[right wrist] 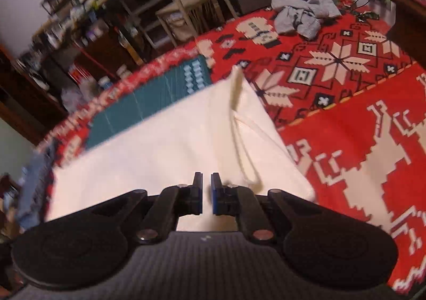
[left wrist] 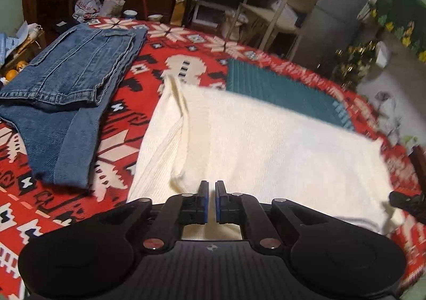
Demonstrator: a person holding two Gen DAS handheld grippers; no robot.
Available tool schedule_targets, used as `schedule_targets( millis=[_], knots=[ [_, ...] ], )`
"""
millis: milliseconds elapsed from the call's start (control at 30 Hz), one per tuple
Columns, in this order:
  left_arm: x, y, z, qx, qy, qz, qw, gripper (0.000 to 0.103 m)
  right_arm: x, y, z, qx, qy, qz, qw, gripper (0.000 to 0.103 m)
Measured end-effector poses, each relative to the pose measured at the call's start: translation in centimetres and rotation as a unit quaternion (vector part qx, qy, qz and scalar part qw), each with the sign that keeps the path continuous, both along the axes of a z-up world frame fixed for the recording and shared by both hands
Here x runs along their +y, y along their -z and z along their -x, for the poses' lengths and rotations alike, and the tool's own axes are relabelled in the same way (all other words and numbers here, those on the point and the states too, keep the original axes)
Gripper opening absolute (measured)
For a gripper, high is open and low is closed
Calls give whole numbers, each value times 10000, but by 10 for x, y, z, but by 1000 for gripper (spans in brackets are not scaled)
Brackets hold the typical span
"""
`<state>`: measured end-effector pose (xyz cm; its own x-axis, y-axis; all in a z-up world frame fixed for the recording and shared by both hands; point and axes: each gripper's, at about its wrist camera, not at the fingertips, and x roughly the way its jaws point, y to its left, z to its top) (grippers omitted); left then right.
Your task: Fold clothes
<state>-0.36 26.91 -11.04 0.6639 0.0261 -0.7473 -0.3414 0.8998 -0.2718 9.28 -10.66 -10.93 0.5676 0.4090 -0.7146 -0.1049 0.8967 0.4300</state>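
Both grippers, L [left wrist: 210,188] & R [right wrist: 206,180], fingers nearly closed, pinching cream garment [left wrist: 266,145].

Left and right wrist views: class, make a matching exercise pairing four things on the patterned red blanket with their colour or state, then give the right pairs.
Column 1:
1. jeans
2. white knit garment
3. grey sweatshirt
4. ribbed mat

Column 2:
A. teal, partly under the white cloth
B. crumpled in a heap at the blanket's far edge
C. blue denim, folded flat
D. cream, spread out in front of both grippers

Pairs: 1-C, 2-D, 3-B, 4-A
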Motion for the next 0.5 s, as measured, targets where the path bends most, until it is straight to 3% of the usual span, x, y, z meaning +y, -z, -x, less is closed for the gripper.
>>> schedule_targets(
  millis=[200,500],
  knots=[
    [8,5,-13,-420,-80,535,9977,6,15,4,-15,-189,-123,-72,9997,6],
    [5,4,-40,-759,75,436,9961,6,44,15,-42,-421,-365,20,9984,6]
  ],
)
